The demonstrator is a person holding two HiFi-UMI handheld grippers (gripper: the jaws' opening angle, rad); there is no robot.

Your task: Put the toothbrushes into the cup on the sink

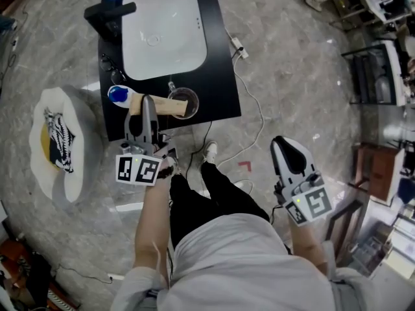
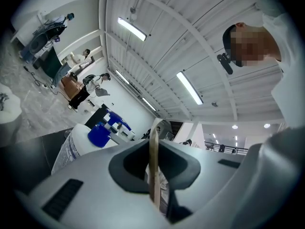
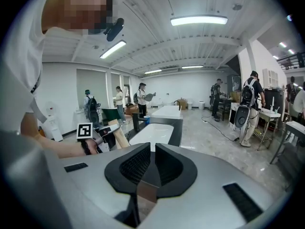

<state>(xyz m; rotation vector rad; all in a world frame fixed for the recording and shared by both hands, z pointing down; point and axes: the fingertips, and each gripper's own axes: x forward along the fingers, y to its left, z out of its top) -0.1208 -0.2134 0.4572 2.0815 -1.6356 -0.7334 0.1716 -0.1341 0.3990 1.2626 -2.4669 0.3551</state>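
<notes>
Bringing one toothbrush to the cup, drop-in not yet done.

Left to right along the counter's [image 1: 219,76] front edge:
- Bottle [image 1: 119,94] with blue cap near the front-left corner, lying just left of the gripper tip.
- Left gripper [image 1: 148,103] over the front edge. Jaws nearly together, pinched on a flat tan toothbrush [image 1: 170,107], which shows edge-on between the pads in the left gripper view.
- Toothbrush held crosswise and roughly level, its right end reaching the near rim of the cup [image 1: 185,96]. Not inside.
- Cup upright, mid front edge, just in front of the white basin [image 1: 162,28]. Looks empty apart from a thin light bit at the far rim, too small to name.
- Right gripper [image 1: 286,144] well off the counter, low at the person's right side. Jaws closed together, nothing between them, touching nothing.

Progress, judged: early to middle. First toothbrush gripped and at the cup but not released. Tipping it upright, lowering it in and opening the jaws all left to do. No other toothbrushes identifiable on the counter. Small dark items at the left edge unclear.
</notes>
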